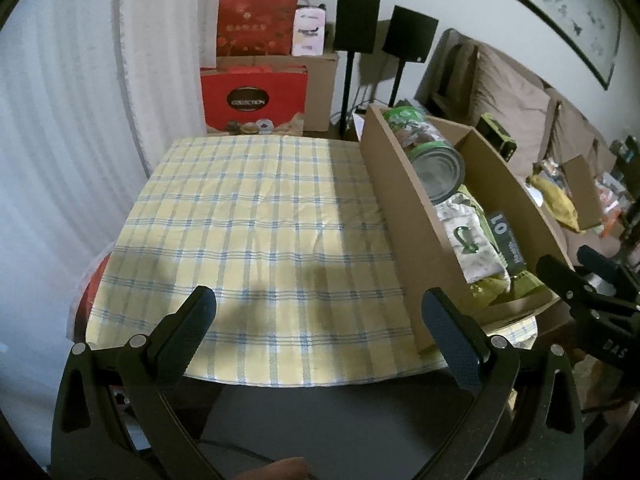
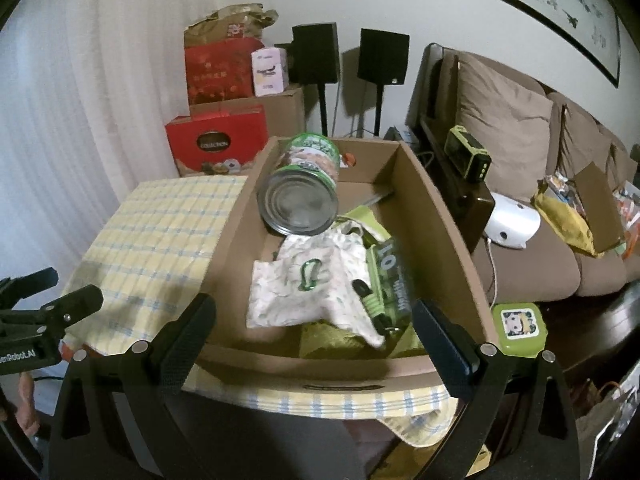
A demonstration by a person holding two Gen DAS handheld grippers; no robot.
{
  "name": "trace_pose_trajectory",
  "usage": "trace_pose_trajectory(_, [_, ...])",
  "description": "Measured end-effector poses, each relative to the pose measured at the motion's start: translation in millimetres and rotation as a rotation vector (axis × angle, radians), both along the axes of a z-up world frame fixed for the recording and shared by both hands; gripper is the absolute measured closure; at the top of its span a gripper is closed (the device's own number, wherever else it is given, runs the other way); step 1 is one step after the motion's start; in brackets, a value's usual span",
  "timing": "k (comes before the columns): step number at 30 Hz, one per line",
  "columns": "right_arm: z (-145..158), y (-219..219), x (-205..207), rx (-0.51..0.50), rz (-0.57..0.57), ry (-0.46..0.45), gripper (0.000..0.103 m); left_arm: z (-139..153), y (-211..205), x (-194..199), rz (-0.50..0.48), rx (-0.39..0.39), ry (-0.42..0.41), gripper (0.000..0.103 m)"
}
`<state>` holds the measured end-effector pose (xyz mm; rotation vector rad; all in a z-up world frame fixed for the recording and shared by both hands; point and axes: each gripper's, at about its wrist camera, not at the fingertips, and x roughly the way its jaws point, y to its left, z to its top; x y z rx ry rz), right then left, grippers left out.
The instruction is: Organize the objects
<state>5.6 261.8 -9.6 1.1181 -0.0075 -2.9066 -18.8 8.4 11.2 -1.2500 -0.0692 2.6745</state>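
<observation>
Both my tongs, left [image 1: 318, 322] and right [image 2: 312, 330], gape empty. Tin can [image 2: 300, 190] on its side, pouch [image 2: 308, 284] heaped in cardboard box [image 2: 436, 216] at desk [image 1: 240, 220] edge; cloth half bare for sorting, I judge.

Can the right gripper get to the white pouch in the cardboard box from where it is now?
Probably yes. The right gripper is open, the box has no lid, and the pouch lies on top, just ahead.
</observation>
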Motion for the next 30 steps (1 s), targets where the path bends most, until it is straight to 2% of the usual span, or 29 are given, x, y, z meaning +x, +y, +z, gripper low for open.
trace_pose_trajectory(30, [-4.0, -10.4, -2.6, -0.001, 0.009, -0.004, 0.003, -0.2, -9.0, -1.0, 0.024, -0.006, -0.003, 0.0])
